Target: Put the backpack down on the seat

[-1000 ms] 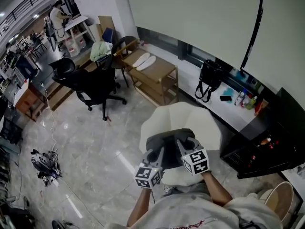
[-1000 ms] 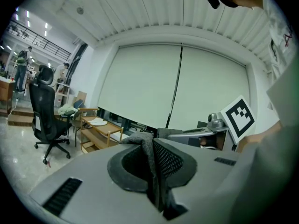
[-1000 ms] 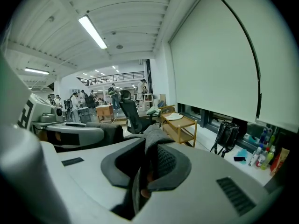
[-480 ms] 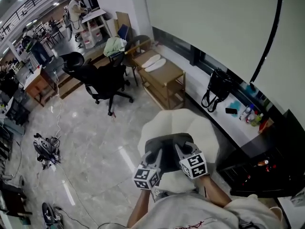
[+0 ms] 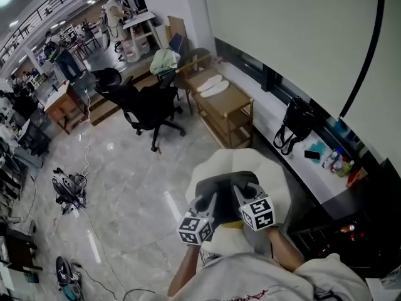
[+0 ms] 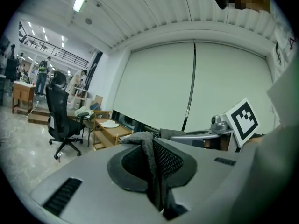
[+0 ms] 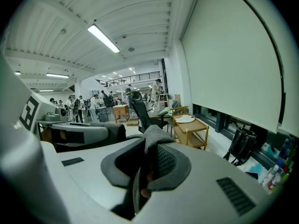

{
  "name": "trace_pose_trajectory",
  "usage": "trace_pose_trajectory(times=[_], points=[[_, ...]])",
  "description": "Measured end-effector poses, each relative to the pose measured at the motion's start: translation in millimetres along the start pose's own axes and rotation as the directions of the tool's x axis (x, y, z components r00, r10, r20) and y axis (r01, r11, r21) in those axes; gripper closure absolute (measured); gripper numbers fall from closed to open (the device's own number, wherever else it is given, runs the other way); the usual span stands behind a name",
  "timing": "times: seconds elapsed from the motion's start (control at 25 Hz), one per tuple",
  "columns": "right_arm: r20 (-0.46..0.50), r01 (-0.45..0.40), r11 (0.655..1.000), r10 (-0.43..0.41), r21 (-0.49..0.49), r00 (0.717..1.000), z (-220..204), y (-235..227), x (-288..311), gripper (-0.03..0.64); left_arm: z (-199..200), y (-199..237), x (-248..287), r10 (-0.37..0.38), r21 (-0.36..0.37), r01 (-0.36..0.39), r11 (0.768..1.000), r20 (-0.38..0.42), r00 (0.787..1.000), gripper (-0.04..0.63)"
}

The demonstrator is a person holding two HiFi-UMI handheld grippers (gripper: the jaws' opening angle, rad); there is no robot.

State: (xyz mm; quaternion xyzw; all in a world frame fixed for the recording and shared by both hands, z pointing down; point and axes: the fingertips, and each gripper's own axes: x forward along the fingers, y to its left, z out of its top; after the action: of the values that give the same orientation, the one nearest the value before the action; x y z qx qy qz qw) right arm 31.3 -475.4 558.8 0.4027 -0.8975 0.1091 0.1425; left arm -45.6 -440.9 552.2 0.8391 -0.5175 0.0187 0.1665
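Note:
A dark grey backpack (image 5: 224, 192) hangs over a round cream seat (image 5: 276, 171) in the head view, just in front of the person's body. My left gripper (image 5: 205, 204) is shut on a fold of the backpack's grey fabric (image 6: 148, 146), which stands pinched between its jaws. My right gripper (image 5: 242, 197) is shut on another fold of the same fabric (image 7: 155, 136). The two grippers sit side by side, close together, each showing in the other's view: the right gripper (image 6: 205, 135) and the left gripper (image 7: 77, 133). Whether the backpack's underside touches the seat is hidden.
A black office chair (image 5: 147, 108) and a low wooden shelf cart (image 5: 227, 102) stand farther off on the marble floor. A black handbag (image 5: 296, 121) and bottles (image 5: 338, 162) rest on the window ledge at the right. Cables (image 5: 67, 190) lie at the left. People stand at the back.
The whole view has swung: chair, cart and ledge have slid right and down in the picture. Both grippers keep their hold on the backpack, still over the cream seat.

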Motion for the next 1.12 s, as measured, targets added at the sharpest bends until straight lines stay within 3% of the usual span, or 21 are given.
trace_pose_trajectory(times=[0.64, 1.12], points=[[-0.065, -0.003, 0.999, 0.006, 0.032, 0.998, -30.9, 0.0, 14.1, 0.565, -29.4, 11.9, 5.1, -0.005, -0.030, 0.003, 1.000, -0.074, 0.997, 0.542], [-0.174, -0.019, 0.996, 0.035, 0.089, 0.984, -90.7, 25.7, 9.6, 0.565, -86.5, 16.4, -14.3, -0.023, -0.107, 0.004, 0.994, -0.178, 0.984, 0.541]])
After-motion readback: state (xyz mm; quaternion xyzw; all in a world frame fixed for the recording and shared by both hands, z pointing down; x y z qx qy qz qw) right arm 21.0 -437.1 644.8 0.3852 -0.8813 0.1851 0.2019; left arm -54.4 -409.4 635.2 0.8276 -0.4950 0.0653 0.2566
